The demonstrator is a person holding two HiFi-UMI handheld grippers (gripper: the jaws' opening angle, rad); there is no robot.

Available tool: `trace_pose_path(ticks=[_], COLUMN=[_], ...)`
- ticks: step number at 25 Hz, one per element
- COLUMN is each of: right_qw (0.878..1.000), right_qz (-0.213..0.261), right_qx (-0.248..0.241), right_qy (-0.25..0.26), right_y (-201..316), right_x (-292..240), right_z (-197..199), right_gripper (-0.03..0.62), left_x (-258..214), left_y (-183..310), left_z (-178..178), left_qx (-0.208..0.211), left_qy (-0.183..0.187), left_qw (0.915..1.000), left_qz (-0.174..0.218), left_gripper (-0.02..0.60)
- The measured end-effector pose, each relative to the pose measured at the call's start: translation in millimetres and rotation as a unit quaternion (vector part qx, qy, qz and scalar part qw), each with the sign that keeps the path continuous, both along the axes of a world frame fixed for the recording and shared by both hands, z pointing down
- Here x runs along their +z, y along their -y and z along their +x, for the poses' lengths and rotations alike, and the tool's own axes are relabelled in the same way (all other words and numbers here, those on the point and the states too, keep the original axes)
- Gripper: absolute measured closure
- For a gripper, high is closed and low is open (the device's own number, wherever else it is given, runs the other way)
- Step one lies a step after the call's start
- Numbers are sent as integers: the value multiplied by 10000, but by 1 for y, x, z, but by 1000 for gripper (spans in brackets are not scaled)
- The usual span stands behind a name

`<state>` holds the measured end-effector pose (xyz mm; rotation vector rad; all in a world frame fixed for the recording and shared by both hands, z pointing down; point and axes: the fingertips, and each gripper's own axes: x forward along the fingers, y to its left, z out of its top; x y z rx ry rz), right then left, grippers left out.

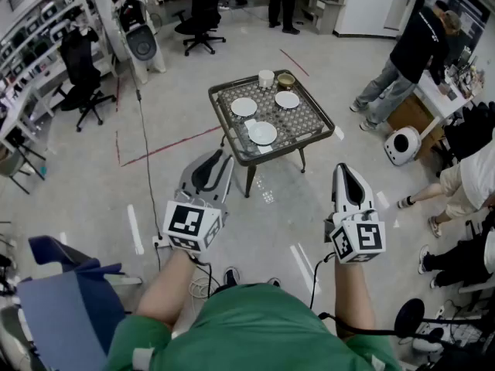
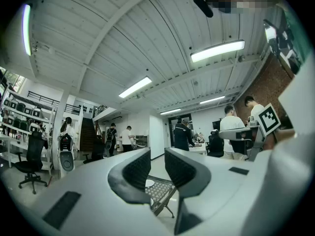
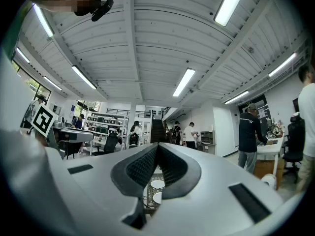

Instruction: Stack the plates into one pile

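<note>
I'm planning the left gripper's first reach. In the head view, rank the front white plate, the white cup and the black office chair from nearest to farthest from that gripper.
1. Front white round plate: near side of the mesh-topped table, just ahead of the left gripper.
2. White cup: at the table's far edge.
3. Black office chair: on the floor beyond the table.

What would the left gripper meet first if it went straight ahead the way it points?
Nothing close. The left gripper, jaws open, frames the low table and a white plate on it, but these sit low in the gap, so it may pass above them. Depth is unclear.
</note>
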<state>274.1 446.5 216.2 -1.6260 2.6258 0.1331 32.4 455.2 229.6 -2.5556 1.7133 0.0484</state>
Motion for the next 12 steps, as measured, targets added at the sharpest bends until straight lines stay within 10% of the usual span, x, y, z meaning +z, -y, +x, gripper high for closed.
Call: trace_pose_path(ticks=[12], right_qw=[9995], right_qz=[224], right_qx=[88], right_qy=[197], right_y=[8], right_x=[-4], right_z=[-21], right_gripper=[569], left_x=[12], left_y=[19], left_z=[-32], left_qx=[42], left_qy=[-122], left_qw=[9999], left_qz=[-45], left_gripper=[482])
